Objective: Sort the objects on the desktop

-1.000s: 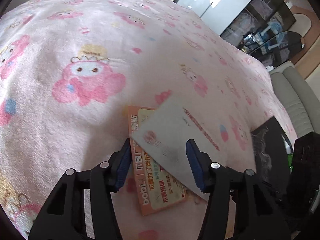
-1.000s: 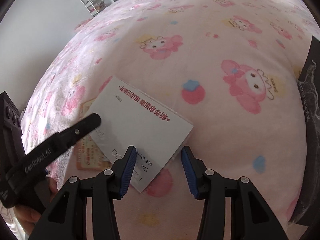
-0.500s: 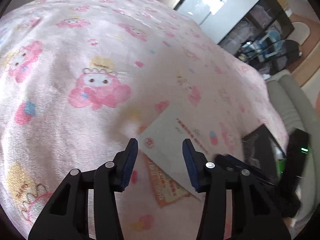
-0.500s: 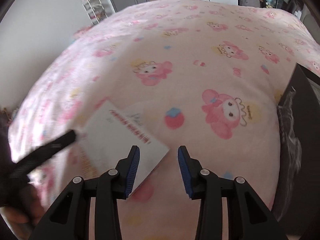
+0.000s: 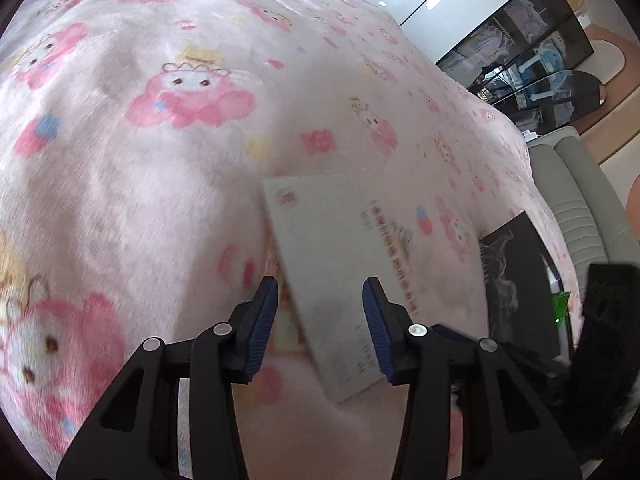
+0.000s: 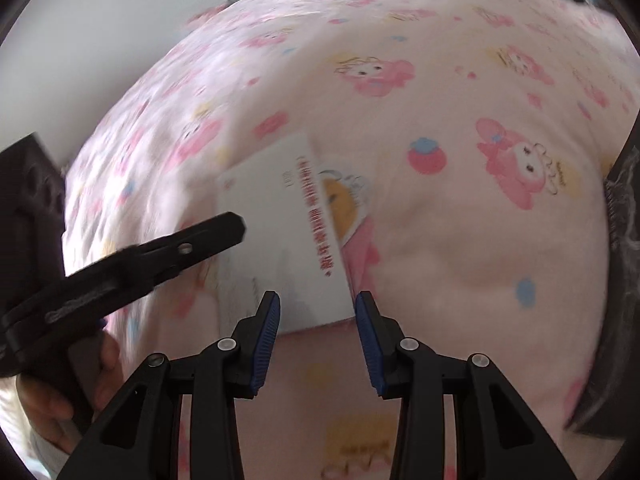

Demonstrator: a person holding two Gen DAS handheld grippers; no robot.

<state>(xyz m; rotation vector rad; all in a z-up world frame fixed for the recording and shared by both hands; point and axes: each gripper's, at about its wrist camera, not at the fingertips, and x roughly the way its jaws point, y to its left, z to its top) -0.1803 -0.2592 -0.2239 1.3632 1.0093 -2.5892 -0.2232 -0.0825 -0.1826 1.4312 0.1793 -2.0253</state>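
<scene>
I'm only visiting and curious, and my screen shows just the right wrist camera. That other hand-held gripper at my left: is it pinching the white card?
Observer: No. In the left wrist view the left hand-held gripper has its blue pads apart. The white card lies on the blanket past them, not pinched.
Operator: Is anything under that card?
Observer: Yes, an orange card peeks out from under its left edge.
Operator: And the dark thing at my right edge?
Observer: It is a black booklet with a smoky white pattern, and something bright green sits beside it.
</scene>
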